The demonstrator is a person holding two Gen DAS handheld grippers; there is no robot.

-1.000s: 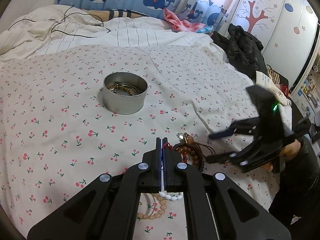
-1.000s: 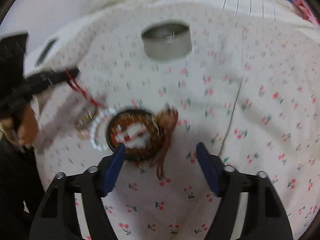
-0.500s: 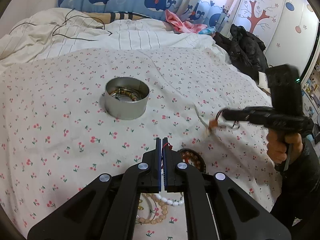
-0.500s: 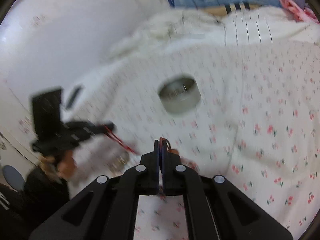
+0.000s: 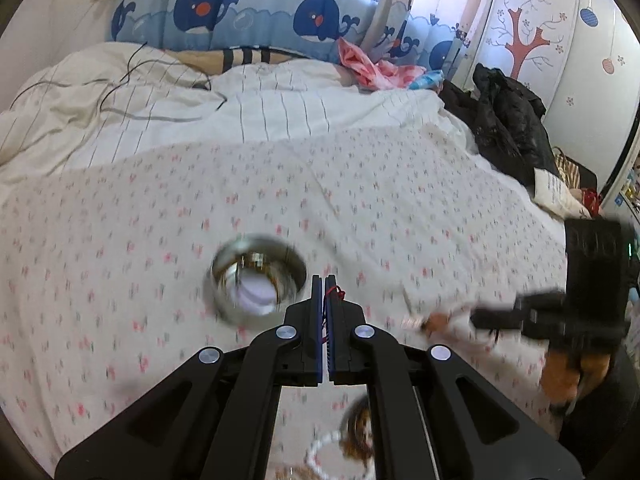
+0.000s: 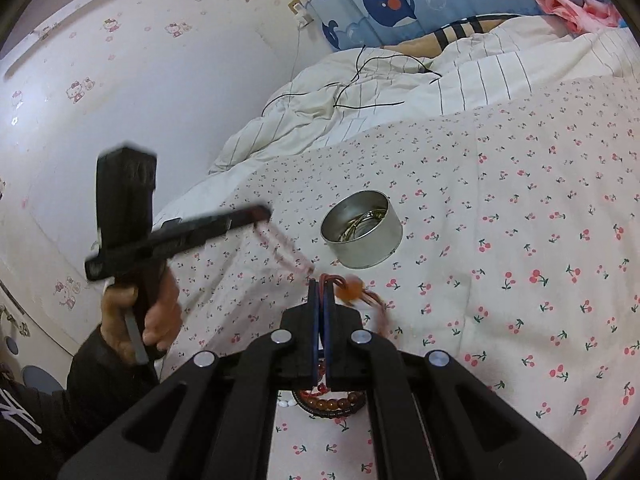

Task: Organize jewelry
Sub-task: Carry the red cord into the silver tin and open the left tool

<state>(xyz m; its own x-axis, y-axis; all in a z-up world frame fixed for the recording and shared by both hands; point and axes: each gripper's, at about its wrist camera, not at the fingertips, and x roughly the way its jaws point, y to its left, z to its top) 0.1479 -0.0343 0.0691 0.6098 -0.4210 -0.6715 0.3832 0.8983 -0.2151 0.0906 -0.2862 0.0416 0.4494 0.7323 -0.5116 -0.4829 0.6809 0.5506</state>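
Red cord (image 6: 335,280) in right gripper (image 6: 322,285)

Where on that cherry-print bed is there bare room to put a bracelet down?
Bare cherry-print sheet lies right of the round metal tin, and behind it up to the striped duvet. Crowded: the beaded bracelets heaped under the right gripper.

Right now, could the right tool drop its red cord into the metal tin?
Probably yes. The right tool grips the red cord, the tin lies open-topped just ahead, and only bare sheet lies between them.
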